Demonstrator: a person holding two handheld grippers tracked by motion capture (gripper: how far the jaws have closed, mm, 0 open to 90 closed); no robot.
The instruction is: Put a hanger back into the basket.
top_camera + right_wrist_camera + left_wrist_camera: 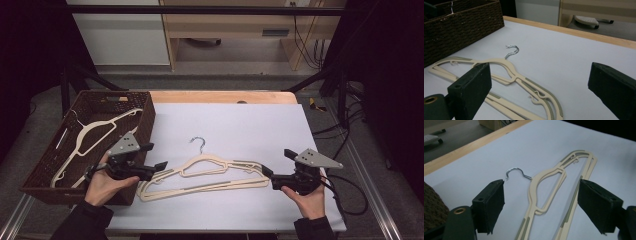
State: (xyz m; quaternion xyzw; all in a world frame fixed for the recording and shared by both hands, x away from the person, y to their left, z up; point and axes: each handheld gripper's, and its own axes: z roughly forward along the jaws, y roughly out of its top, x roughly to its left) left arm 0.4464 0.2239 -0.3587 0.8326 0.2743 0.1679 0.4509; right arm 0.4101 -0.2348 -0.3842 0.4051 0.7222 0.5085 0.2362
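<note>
Both grippers, left and right, are waiting with fingers spread at the cream hanger's ends, probably for lifting it into the basket.

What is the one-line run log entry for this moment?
left gripper: open, at cream plastic hanger | right gripper: open, at other end | dark wicker basket: holds another hanger

Two cream hangers — one on the table, one in the basket — one wicker basket, two tongs.

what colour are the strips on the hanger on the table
Grey-green grip strips on the cream plastic hanger, clearest in the right gripper view.
</note>
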